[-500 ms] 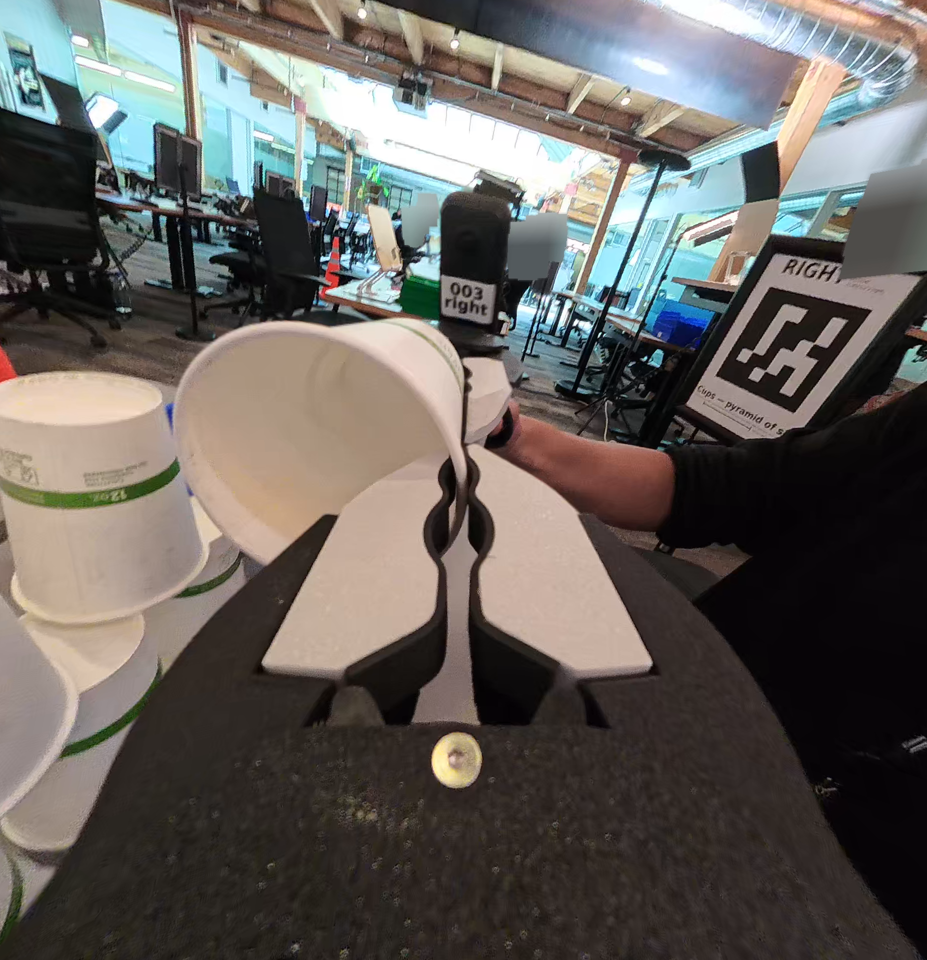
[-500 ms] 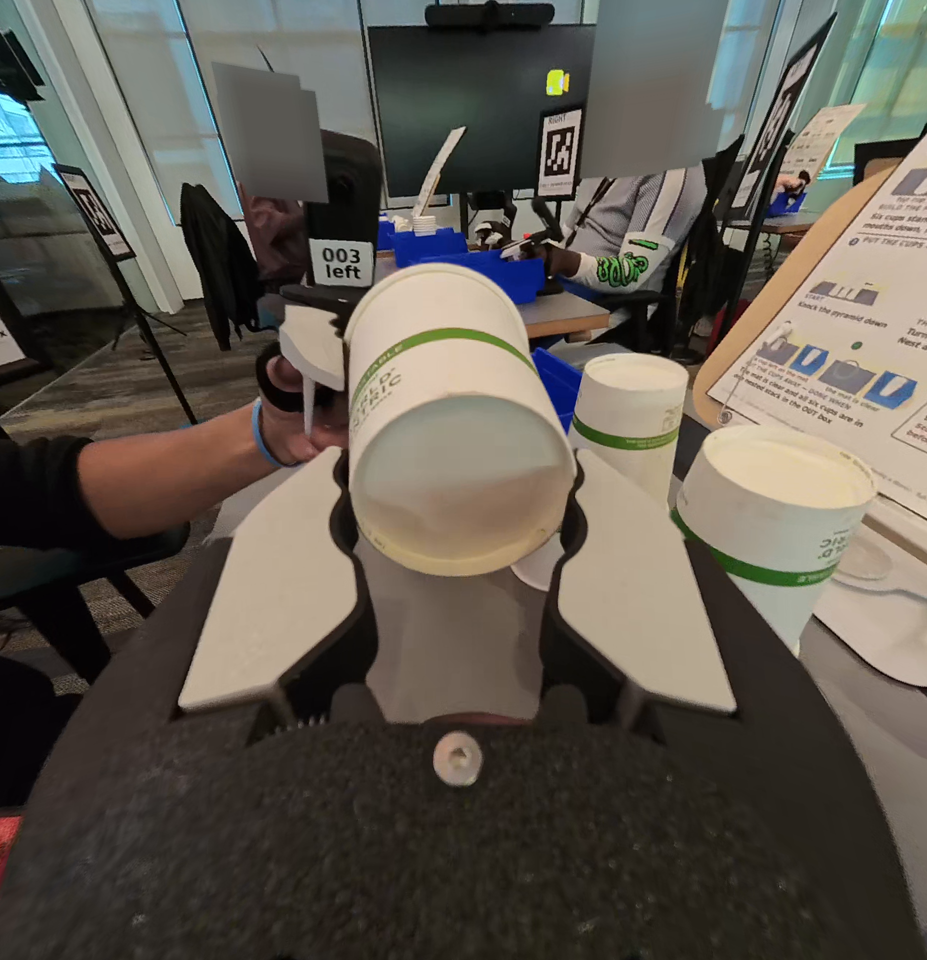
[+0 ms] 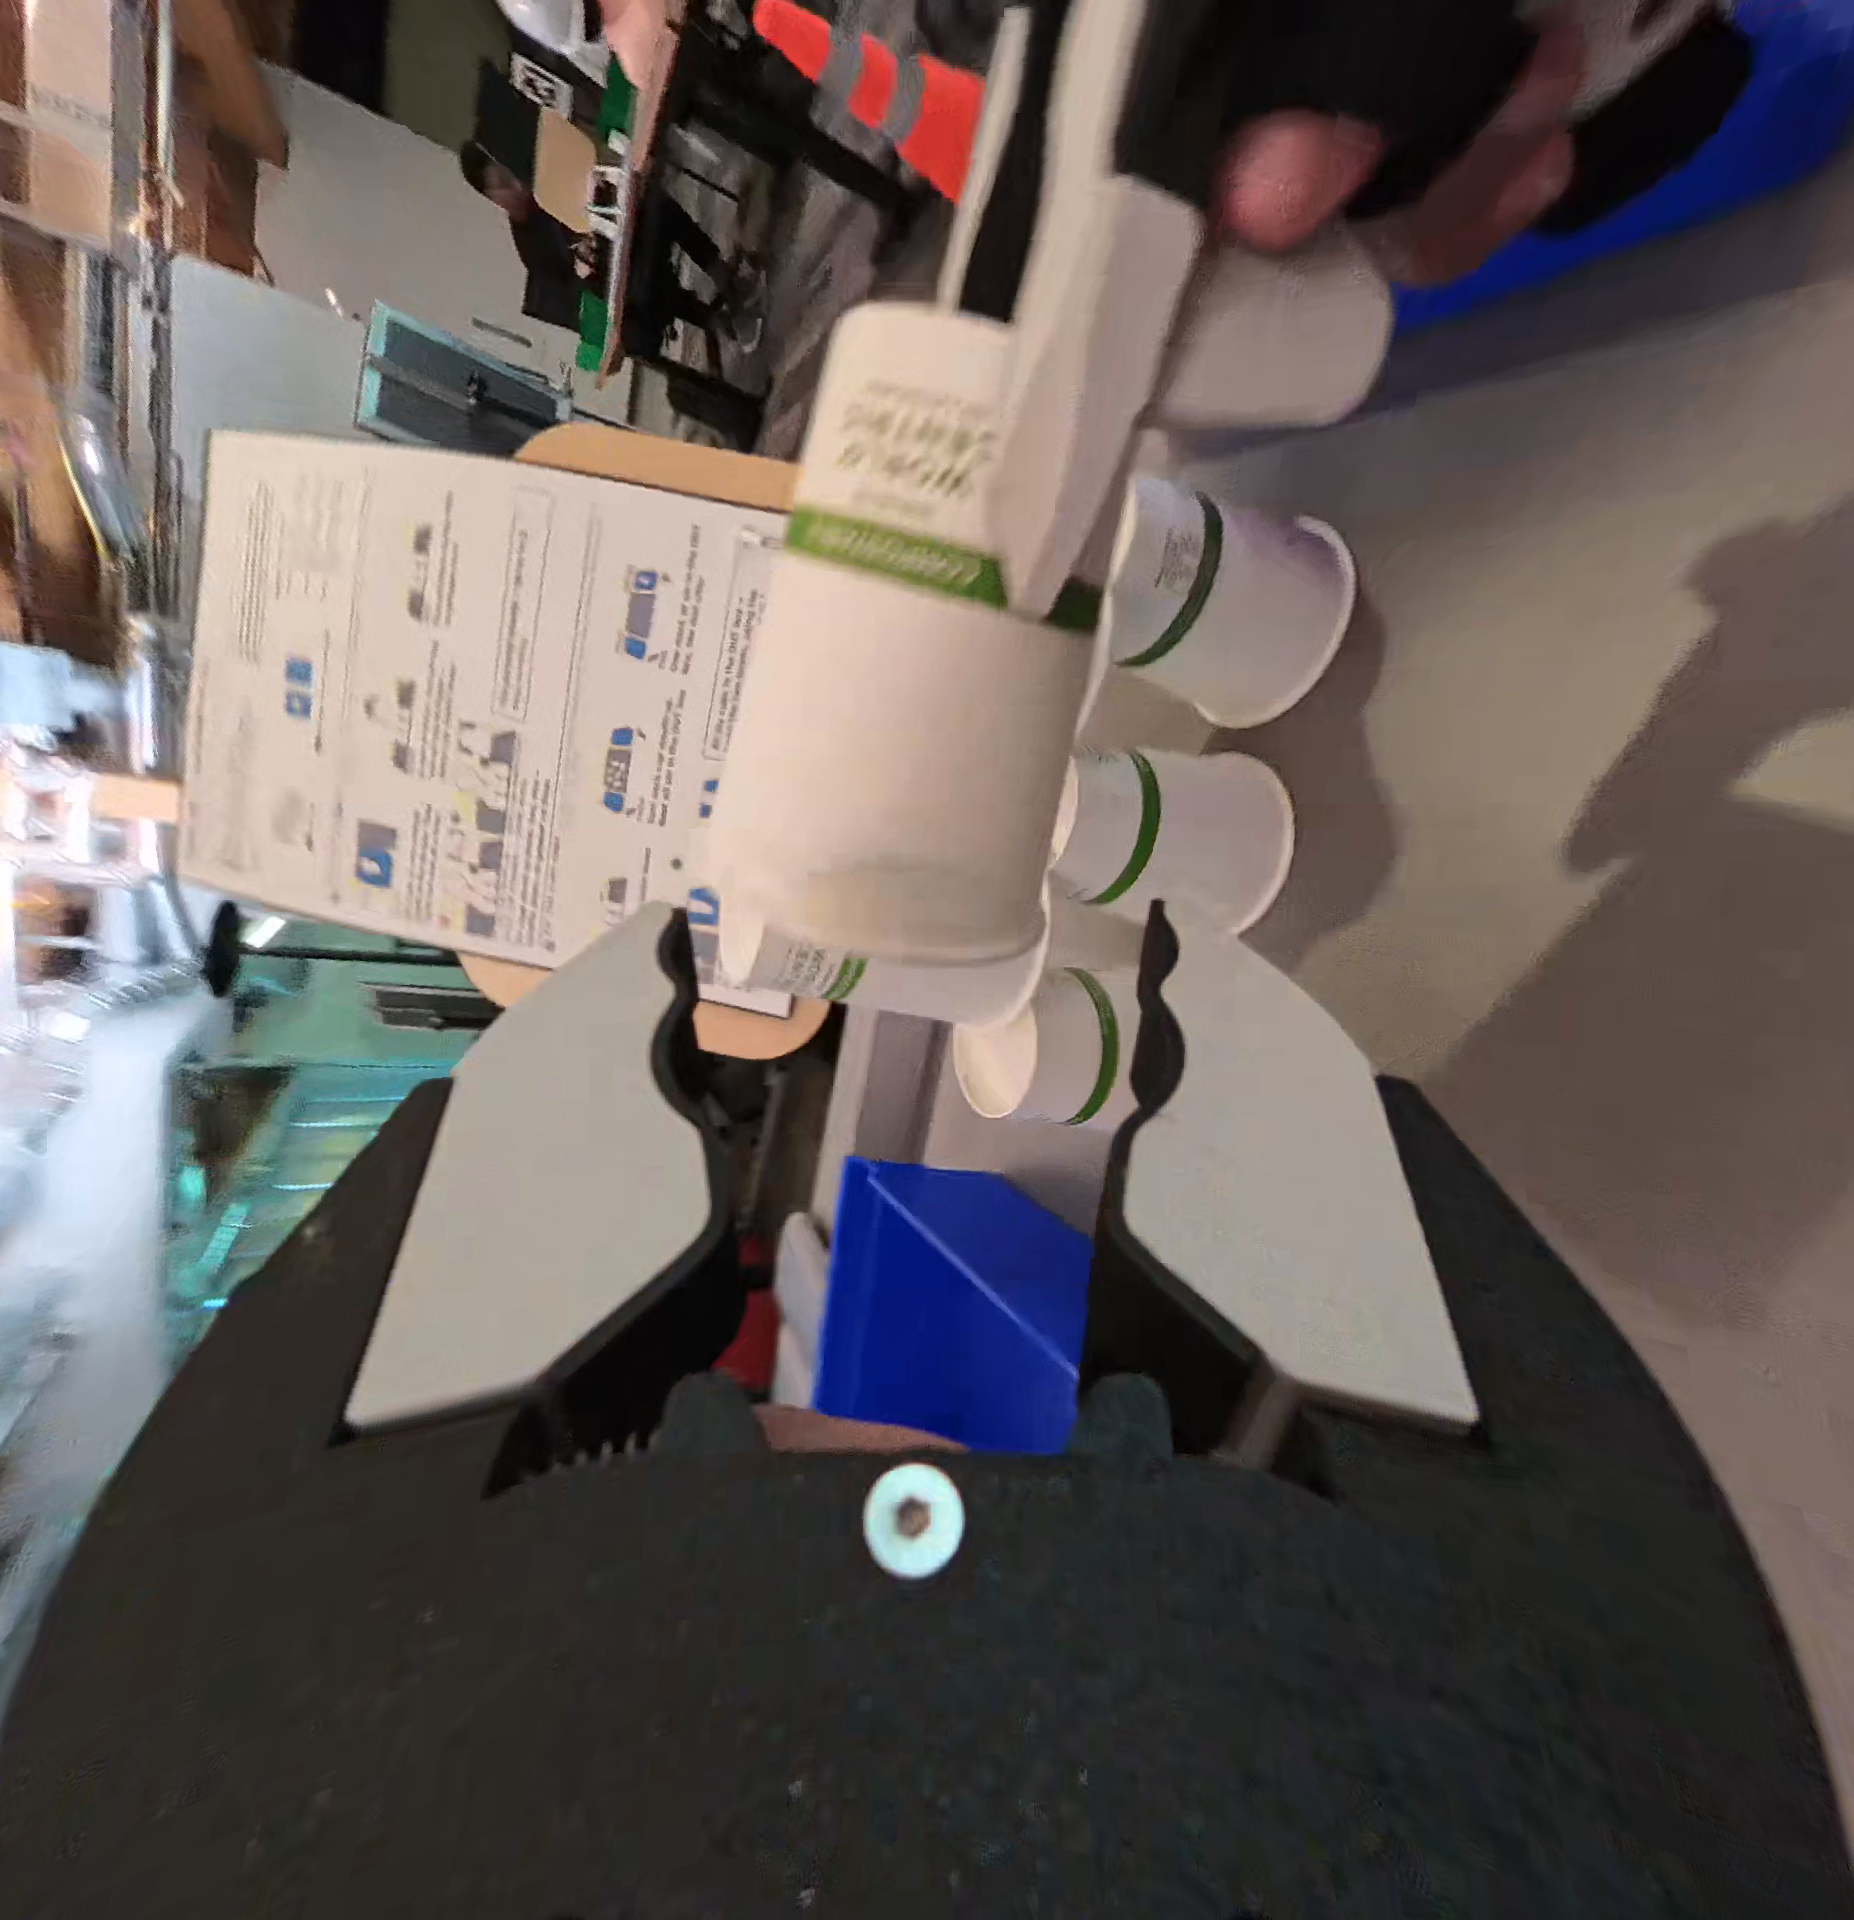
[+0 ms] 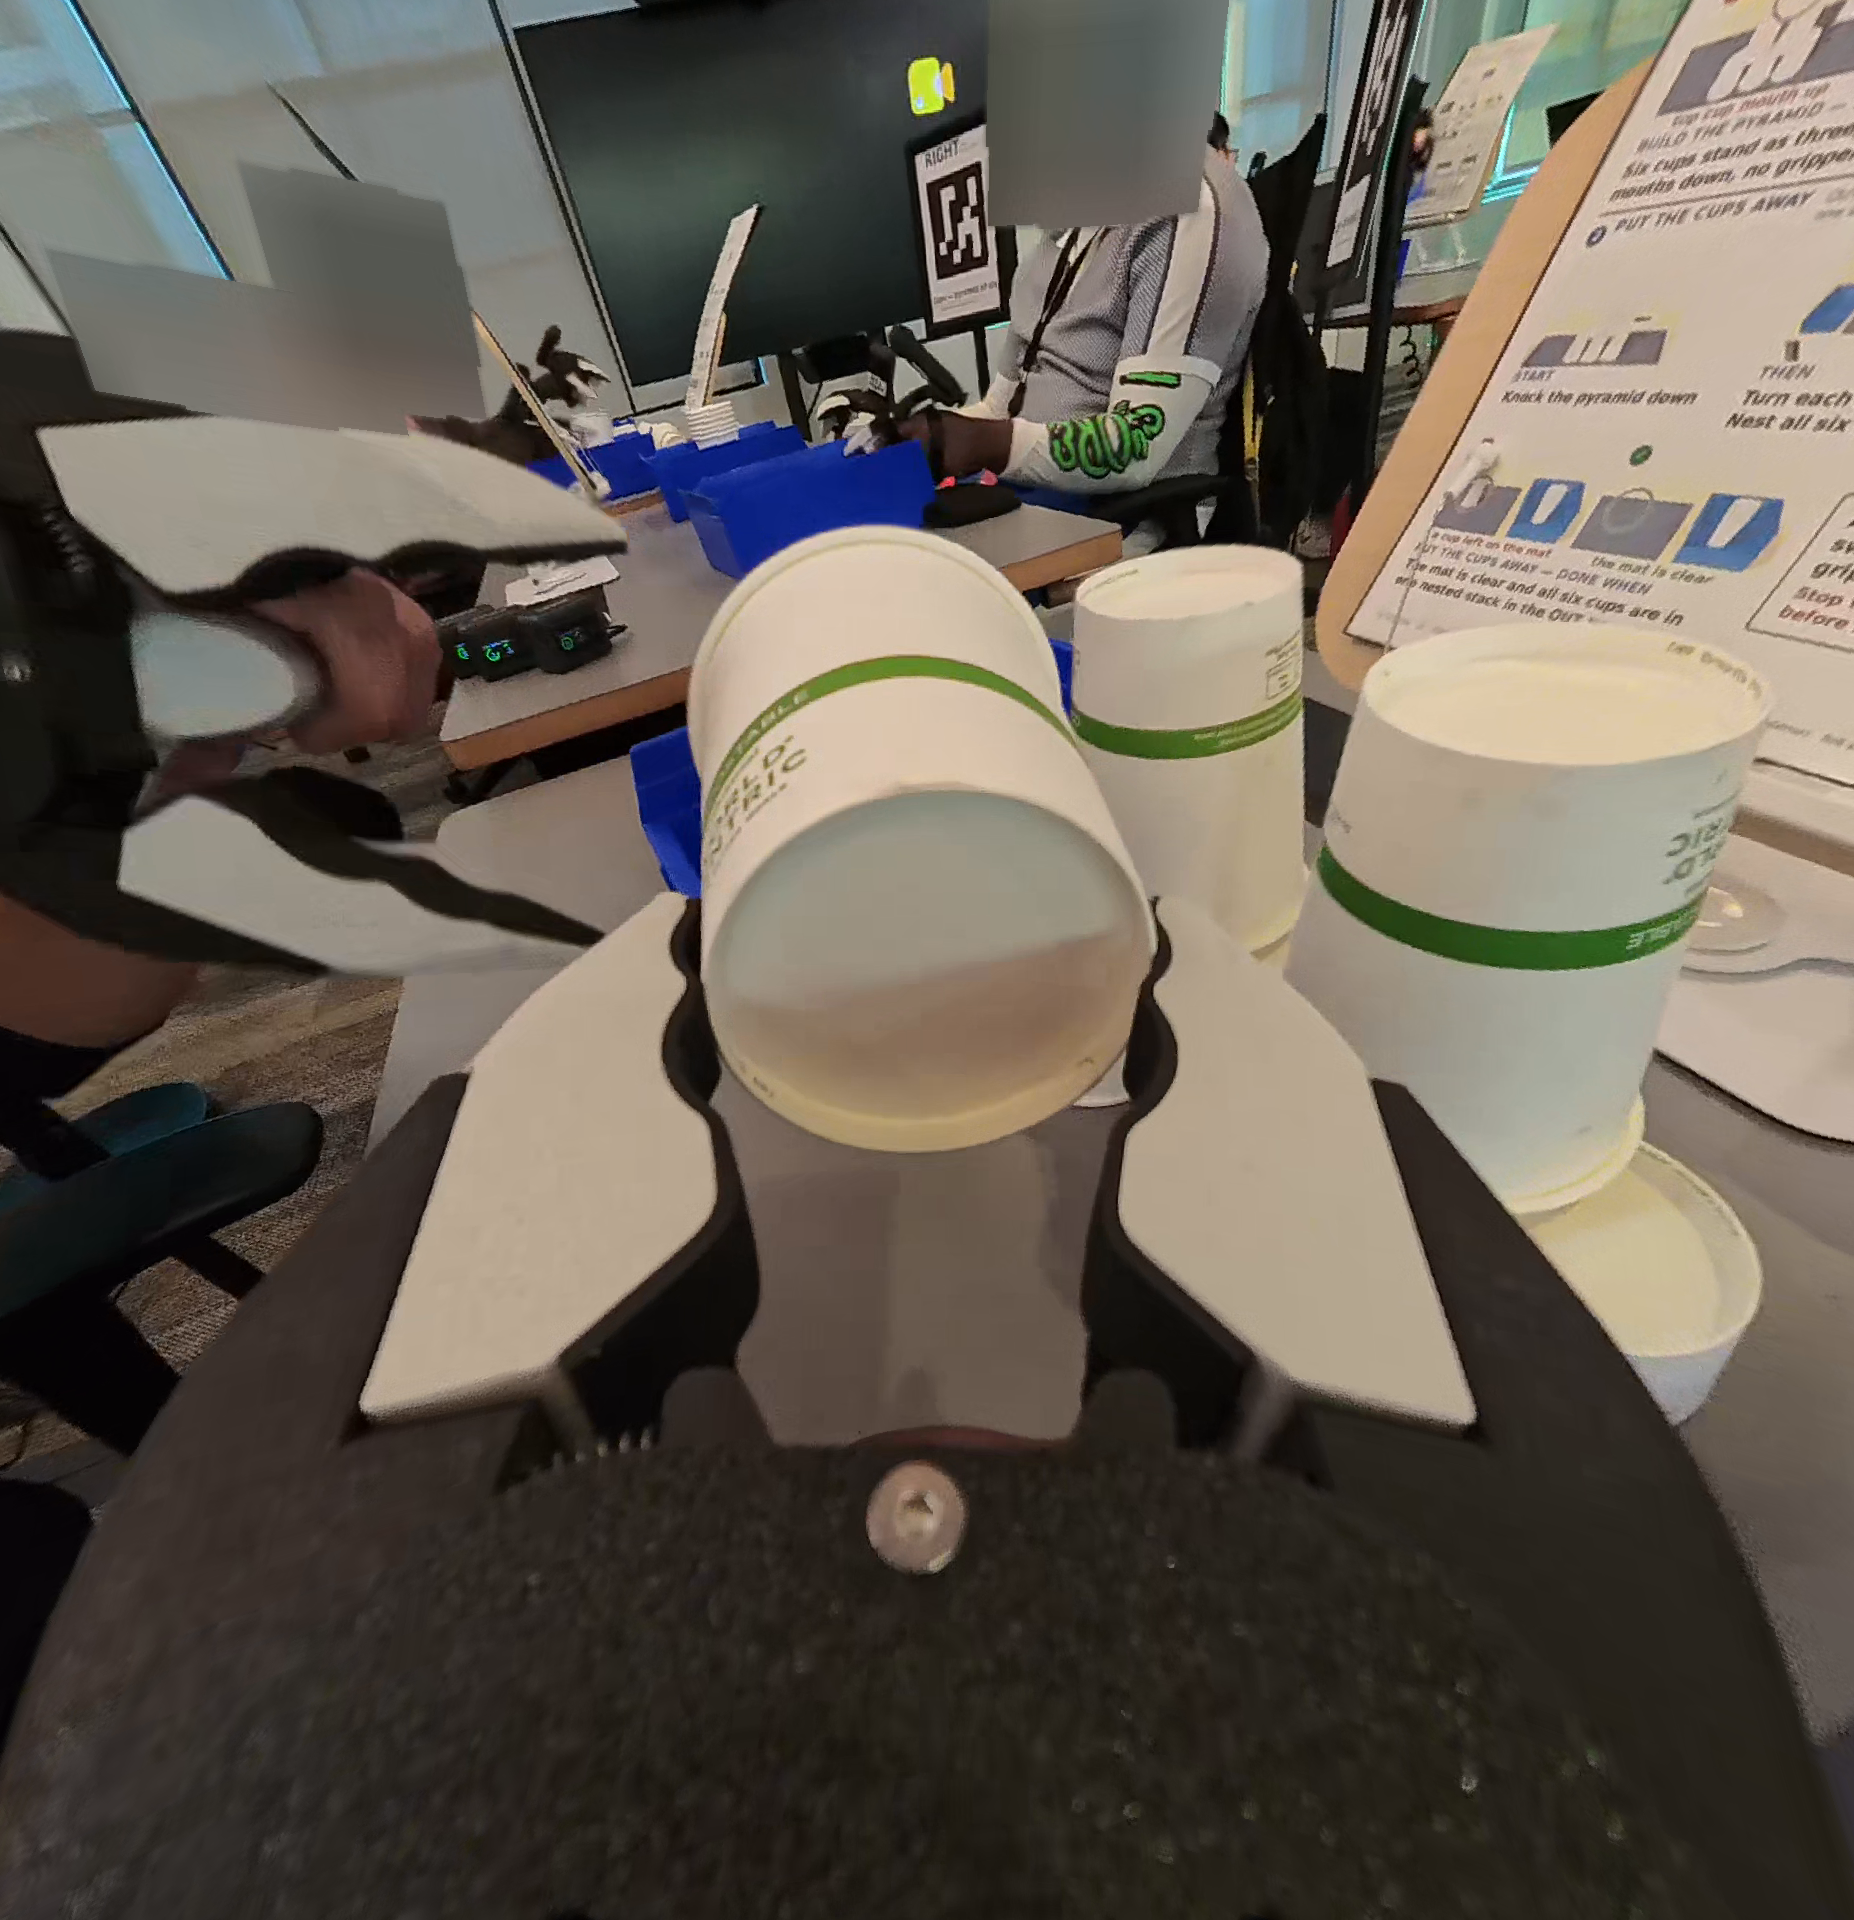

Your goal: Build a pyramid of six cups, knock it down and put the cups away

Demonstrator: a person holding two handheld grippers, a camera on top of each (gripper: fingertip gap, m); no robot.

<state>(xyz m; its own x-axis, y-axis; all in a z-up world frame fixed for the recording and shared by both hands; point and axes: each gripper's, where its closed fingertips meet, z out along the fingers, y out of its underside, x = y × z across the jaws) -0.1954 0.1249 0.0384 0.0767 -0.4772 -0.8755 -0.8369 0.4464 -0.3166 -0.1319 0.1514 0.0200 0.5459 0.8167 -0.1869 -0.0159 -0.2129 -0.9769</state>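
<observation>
My right gripper (image 4: 923,935) is shut on a white paper cup with a green band (image 4: 902,831), held on its side with its base towards the camera. The same cup (image 3: 892,748) shows in the left wrist view, with a right gripper finger (image 3: 1068,395) on it. My left gripper (image 3: 912,935) is open and empty, rolled sideways, a short way from the cup. It also shows in the right wrist view (image 4: 601,738), left of the cup. Other cups stand mouth down: one (image 4: 1525,894) on a lower cup (image 4: 1640,1288), another (image 4: 1193,748) behind.
A blue bin (image 3: 944,1309) sits at the grey table's edge (image 3: 1629,935) and shows behind the held cup (image 4: 663,810). An instruction board (image 4: 1650,416) stands at the right. A seated person (image 4: 1110,343) works at another table with blue bins (image 4: 809,509).
My left gripper let go of the cup's rim, opened, and rolled sideways away from it. My right gripper keeps hold of the cup in about the same place.
</observation>
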